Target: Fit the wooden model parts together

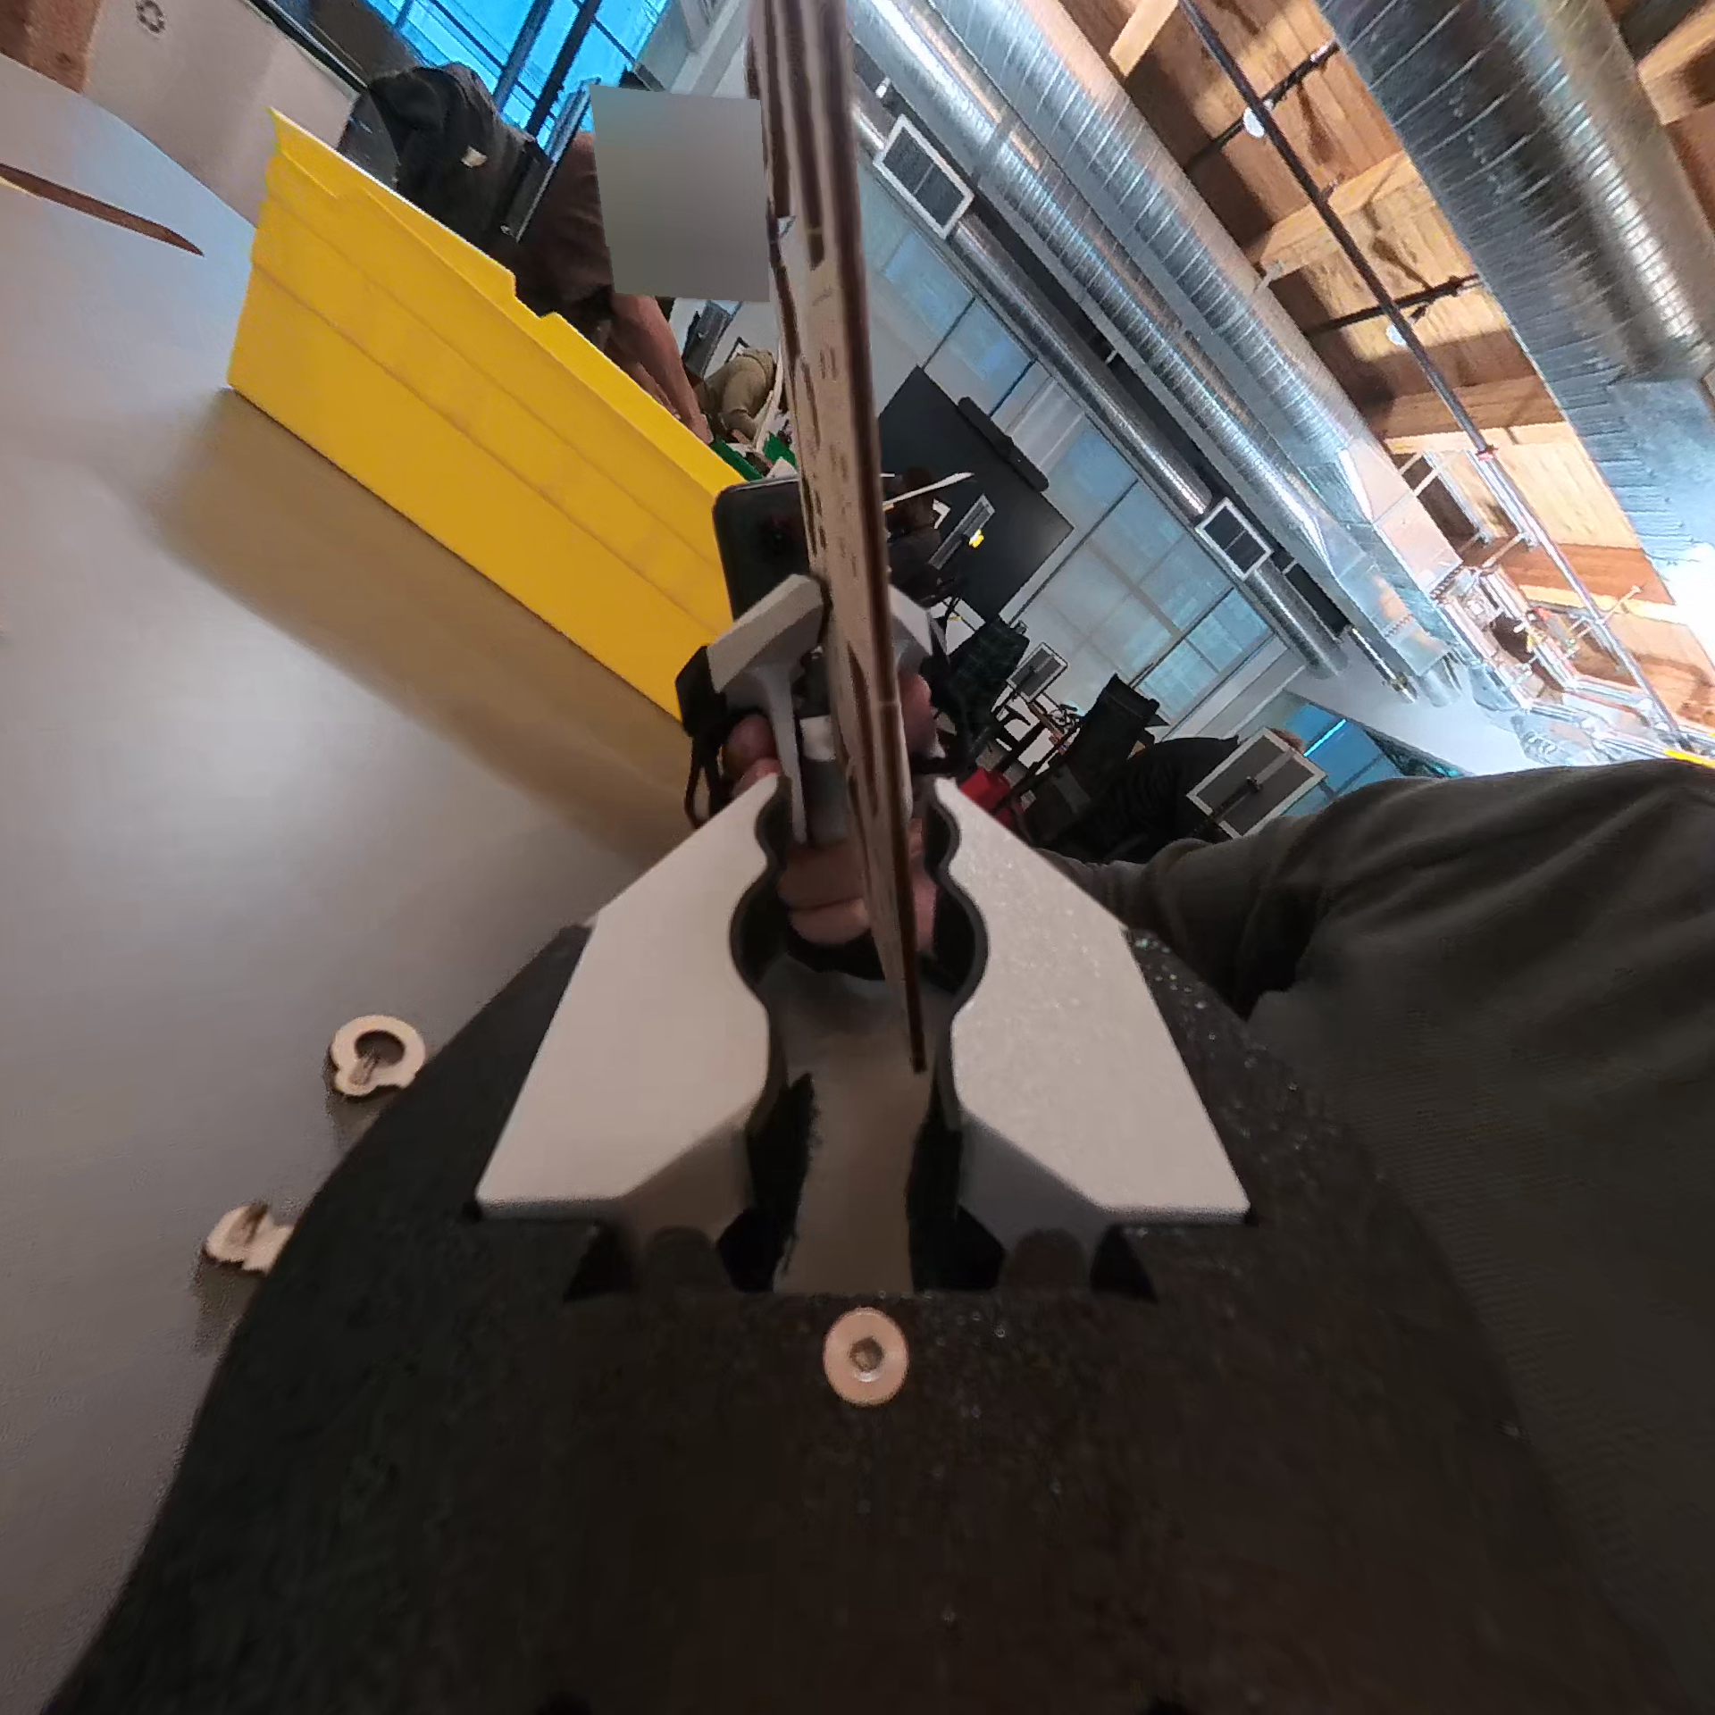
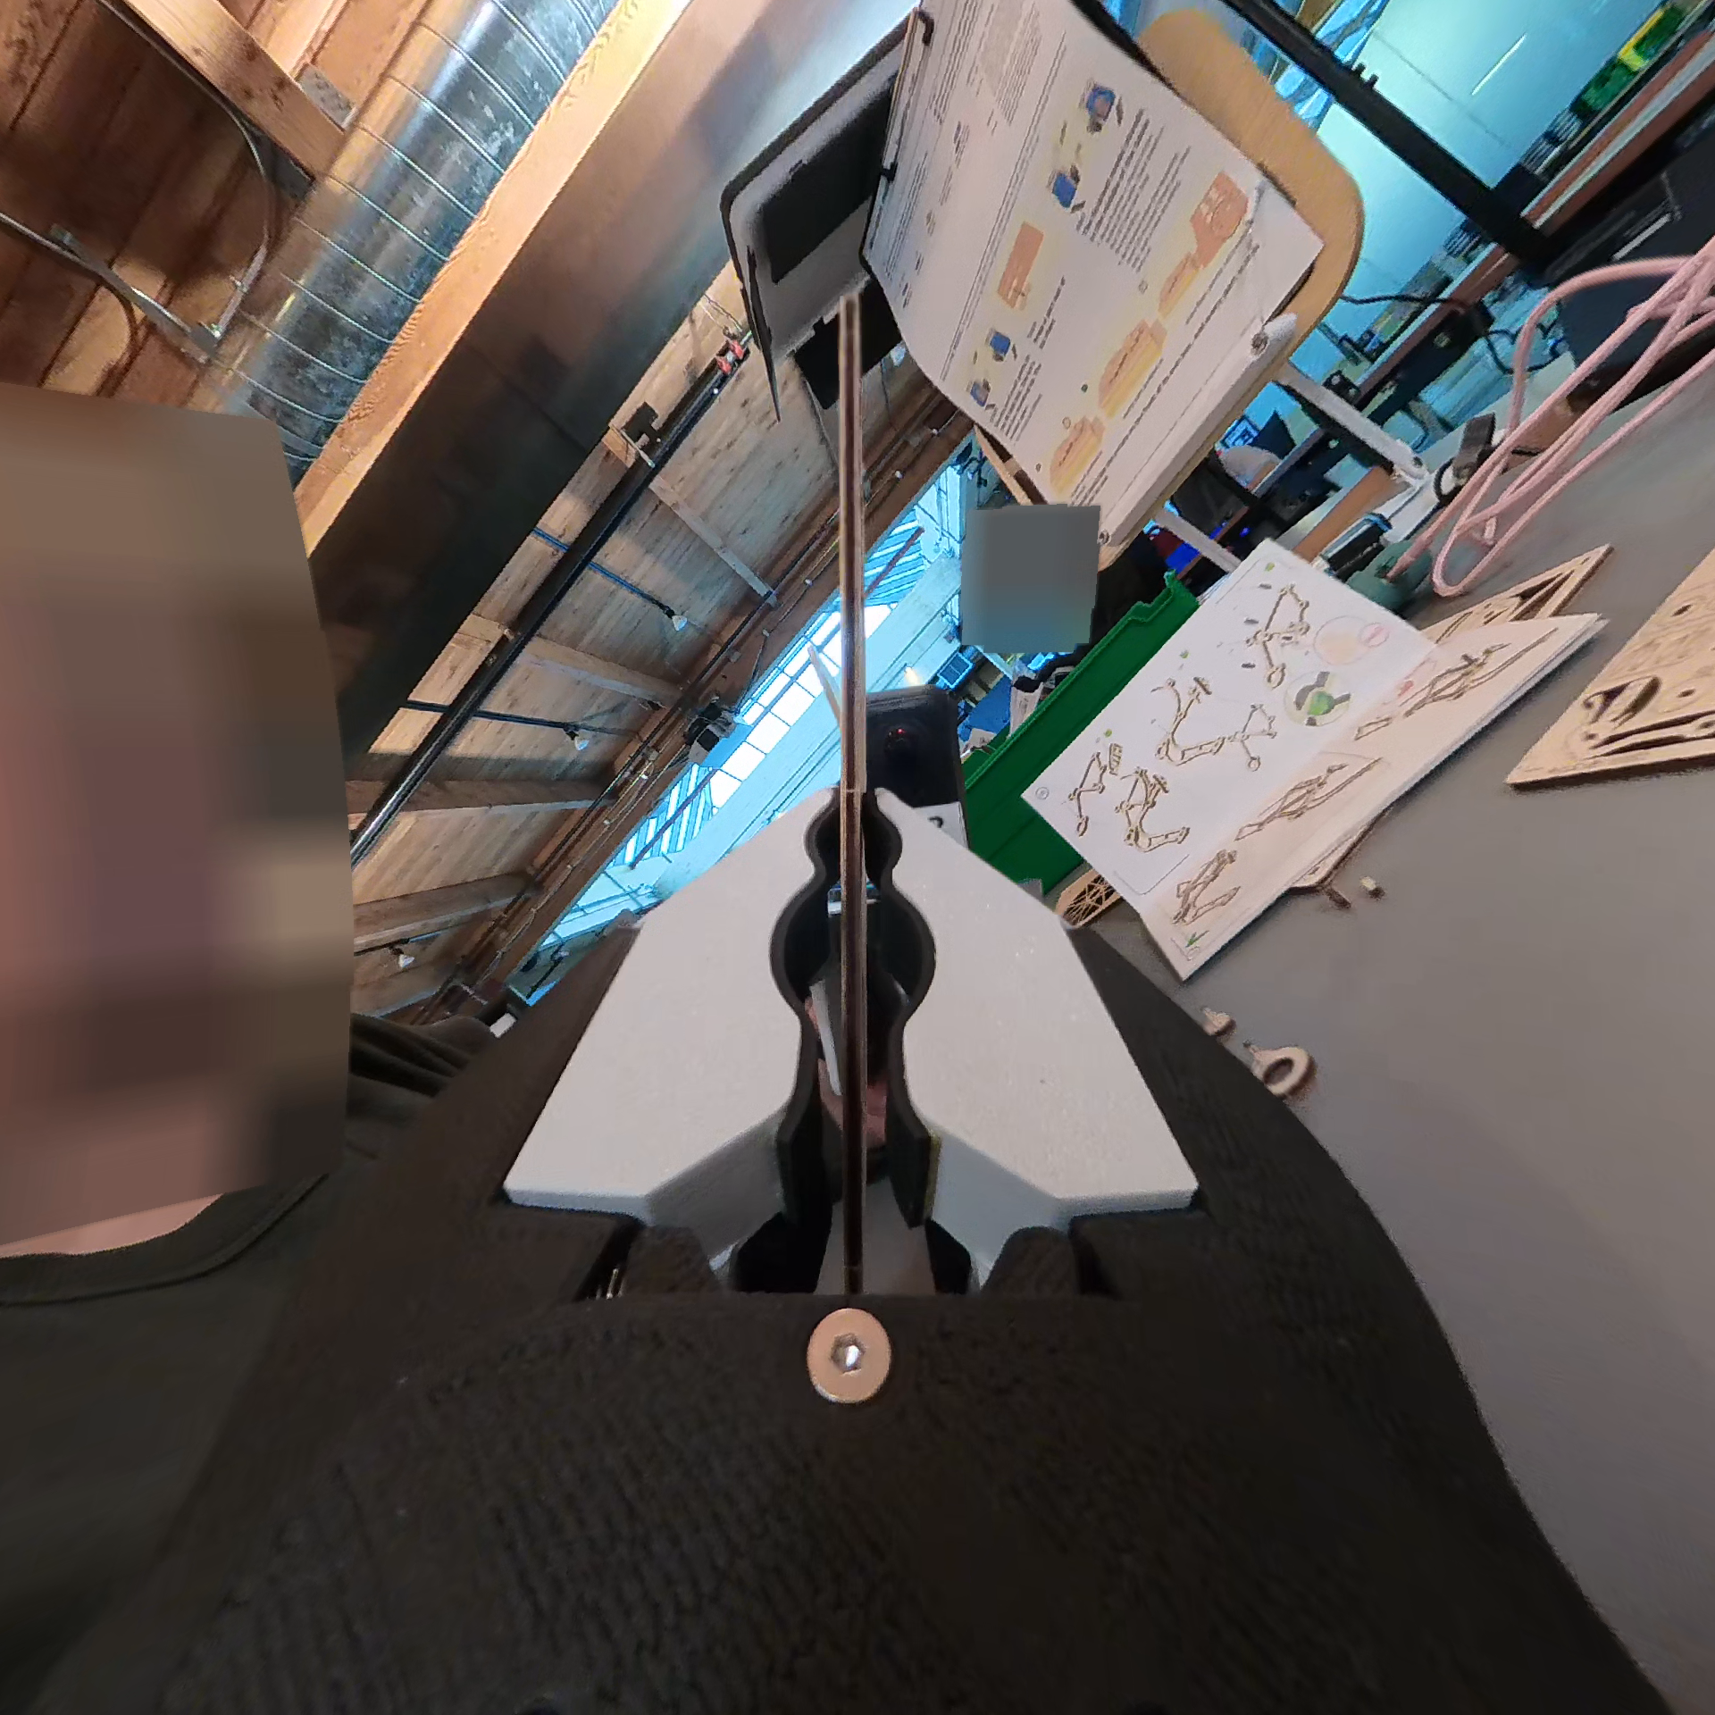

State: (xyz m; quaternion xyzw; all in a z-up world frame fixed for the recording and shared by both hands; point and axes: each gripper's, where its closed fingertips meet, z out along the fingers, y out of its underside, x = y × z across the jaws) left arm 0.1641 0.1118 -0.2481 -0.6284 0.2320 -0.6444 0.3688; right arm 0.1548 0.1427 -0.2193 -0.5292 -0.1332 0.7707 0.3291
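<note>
left gripper [image 1: 858, 817] clamped on edge of thin wooden sheet [image 1: 840, 520], raised off grey table [image 1: 278, 742] | right gripper [image 2: 852, 807] clamped on same sheet, seen edge-on | loose wooden pieces [image 1: 376, 1053] on table near left | open instruction booklet [image 2: 1299, 733], yellow bin [image 1: 445, 408] farther off

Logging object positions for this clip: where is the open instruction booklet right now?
In the right wrist view, the open instruction booklet lies on the grey table, right of the right gripper, between the green bin and a flat wooden sheet.
</note>
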